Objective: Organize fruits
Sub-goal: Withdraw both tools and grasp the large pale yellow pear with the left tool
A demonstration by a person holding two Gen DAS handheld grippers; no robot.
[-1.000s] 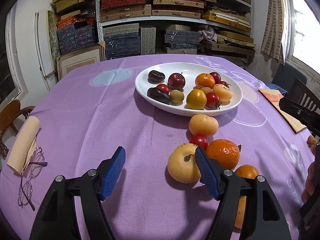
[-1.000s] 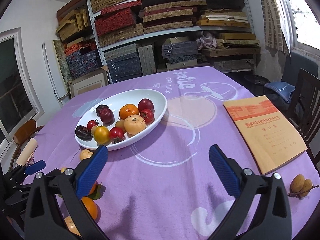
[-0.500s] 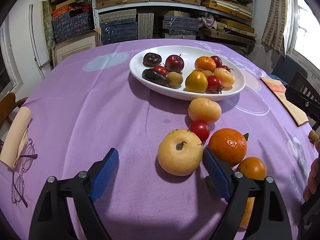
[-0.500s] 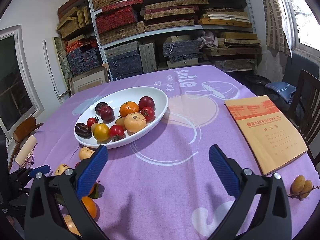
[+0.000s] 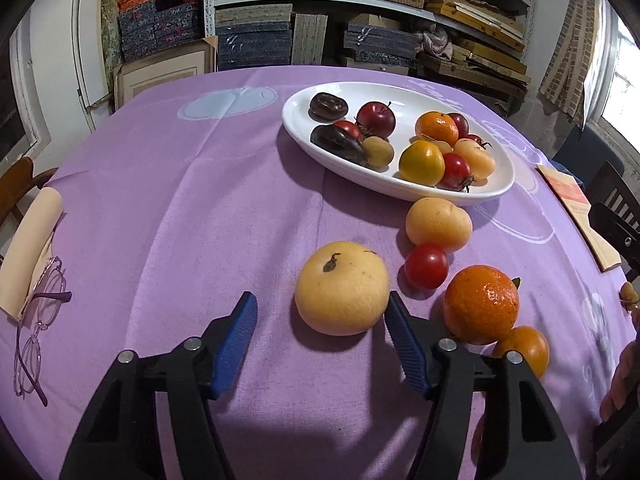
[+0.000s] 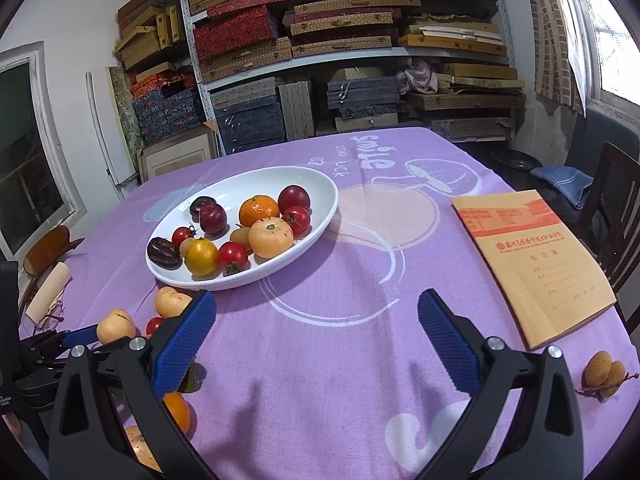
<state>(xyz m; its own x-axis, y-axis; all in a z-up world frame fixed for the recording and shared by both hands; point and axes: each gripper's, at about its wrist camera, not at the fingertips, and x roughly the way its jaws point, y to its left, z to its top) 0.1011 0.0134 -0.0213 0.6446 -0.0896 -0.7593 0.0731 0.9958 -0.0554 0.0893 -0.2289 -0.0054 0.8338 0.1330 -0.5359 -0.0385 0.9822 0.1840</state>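
- Shelving point(image 6: 344, 52) stacked with flat boxes filled the wall behind the white plate point(image 5: 404, 190); window light came in right of it.
- Purple tablecloth point(image 5: 200, 200) covered the round table, creased, with pale printed shapes; the plate sat toward the shelving side.
- Plate was an oval dish, partly filled: dark plums, red tomatoes, a tangerine, yellow and peach-toned fruits; bare white on its far end.
- Orange notebook point(image 6: 532, 256) lay flat well right of the plate, near the table edge; dark chair point(image 6: 616, 208) beyond that edge.
- Wide bare cloth lay left of the plate, up to the rolled beige paper point(image 5: 30, 248) and eyeglasses point(image 5: 36, 328) at the left edge.
- Left gripper point(image 5: 318, 326) was spread wide, low over the cloth on the near side of the plate; yellow pear point(image 5: 342, 288) sat at its mouth, right finger just beside it, left finger apart.
- Loose fruit clustered near the plate's near rim: peach-coloured fruit point(image 5: 438, 224) almost touching the rim, cherry tomato point(image 5: 426, 266) against it, large orange point(image 5: 482, 304), small orange point(image 5: 524, 350) closest to the gripper.
- Right gripper point(image 6: 316, 340) was spread wide, pinching nothing, over bare cloth between plate and notebook.
- Two small tan fruits point(image 6: 604, 374) on a twig lay near the right table edge, below the notebook.
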